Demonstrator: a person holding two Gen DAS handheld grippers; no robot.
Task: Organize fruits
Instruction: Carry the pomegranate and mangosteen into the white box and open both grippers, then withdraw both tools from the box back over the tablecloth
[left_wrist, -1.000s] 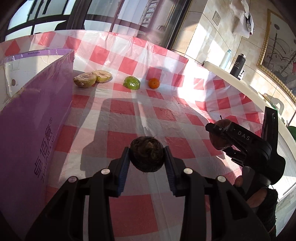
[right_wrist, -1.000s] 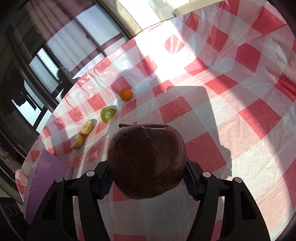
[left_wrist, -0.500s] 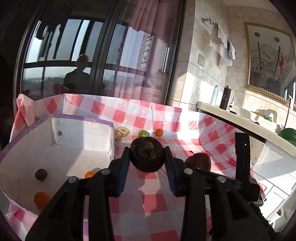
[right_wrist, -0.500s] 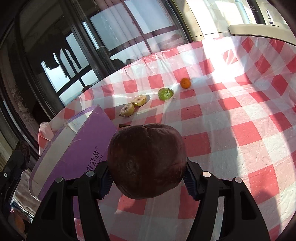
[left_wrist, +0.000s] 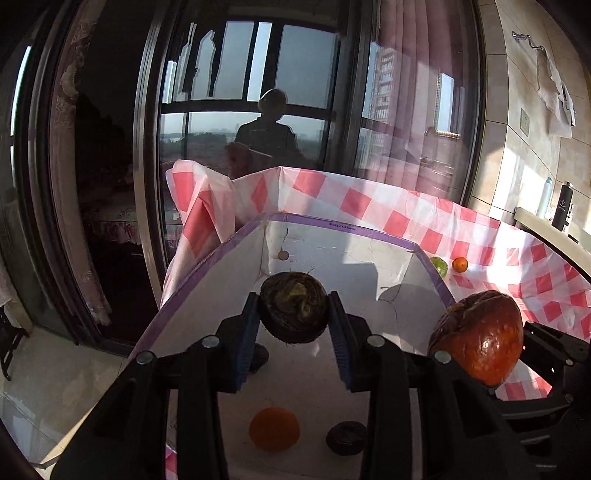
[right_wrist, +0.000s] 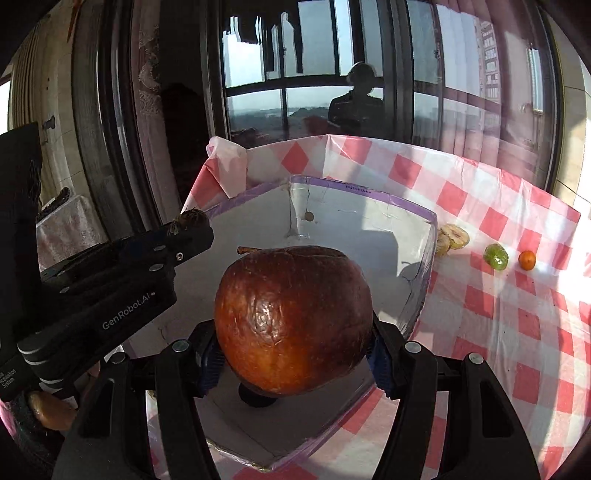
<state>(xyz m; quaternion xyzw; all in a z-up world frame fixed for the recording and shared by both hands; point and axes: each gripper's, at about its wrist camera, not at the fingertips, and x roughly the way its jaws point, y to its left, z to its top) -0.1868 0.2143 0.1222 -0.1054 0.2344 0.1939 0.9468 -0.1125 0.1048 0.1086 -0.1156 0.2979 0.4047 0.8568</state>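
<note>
- fruit is in both claws now: the left gripper (left_wrist: 293, 334) is clamped on a small dark shrivelled fruit (left_wrist: 293, 312), and the right gripper (right_wrist: 293, 356) is clamped on a big wrinkled brown apple (right_wrist: 293, 319).
- both loads hang over the open white box (right_wrist: 373, 223) with the purple rim; a second ago they were out over the checked cloth, with the box only a purple wall off to one side.
- in the box, under the left claw, lie an orange (left_wrist: 274, 429) and a flat dark fruit (left_wrist: 347, 438); another dark piece shows just behind the left claw's finger.
- the apple sits above the box's near corner, the small dark fruit further in over the floor of the box, beside the apple.
- beyond the box's far side, on the tablecloth (right_wrist: 517, 325), the cut pale halves (right_wrist: 452, 238), a green fruit (right_wrist: 496, 257) and a small orange one (right_wrist: 526, 259) are still where they were, well apart from the claws.
- to my eye the carry is done and the drop is next: both fruits look placed to be let go into the box, though neither claw has loosened yet.
- four pieces on the cloth would remain to fetch after that.
</note>
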